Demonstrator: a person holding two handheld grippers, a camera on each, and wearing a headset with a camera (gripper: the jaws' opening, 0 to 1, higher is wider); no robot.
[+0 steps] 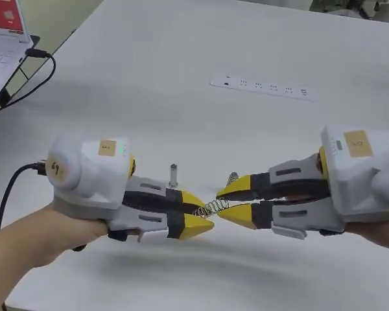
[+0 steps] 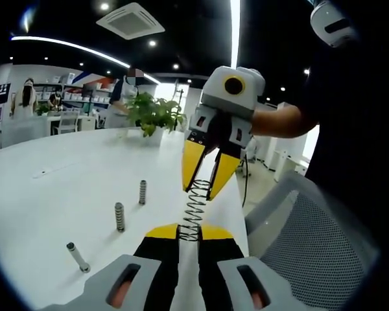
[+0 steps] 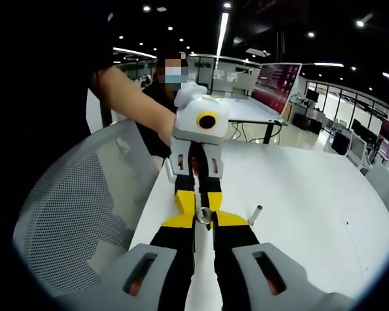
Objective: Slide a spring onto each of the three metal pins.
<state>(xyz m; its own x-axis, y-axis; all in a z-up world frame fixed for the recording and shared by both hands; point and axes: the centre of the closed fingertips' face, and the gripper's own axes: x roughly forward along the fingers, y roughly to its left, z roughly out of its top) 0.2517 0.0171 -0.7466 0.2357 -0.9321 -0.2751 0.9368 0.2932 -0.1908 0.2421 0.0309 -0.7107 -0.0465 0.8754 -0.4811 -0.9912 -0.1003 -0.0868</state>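
- Mostly the white table point(image 1: 181, 65) lies open: a power strip point(image 1: 266, 86) sits right of centre near the top, a laptop point(image 1: 3, 39) fills the upper left corner, and the table's near edge cuts the lower left corner.
- A coiled wire spring point(image 1: 211, 207) hangs level at lower centre, off the table. A smooth, upright bare pin point(image 1: 174, 175) stands just behind it. At lower left of the left gripper view stand a loaded pin point(image 2: 119, 216) and a second loaded pin point(image 2: 142, 192).
- The yellow-tipped left gripper point(image 1: 204, 223) points right, its jaws pinched on one end of the spring. The right gripper point(image 1: 219, 202) faces it, jaws narrowed onto the other end.
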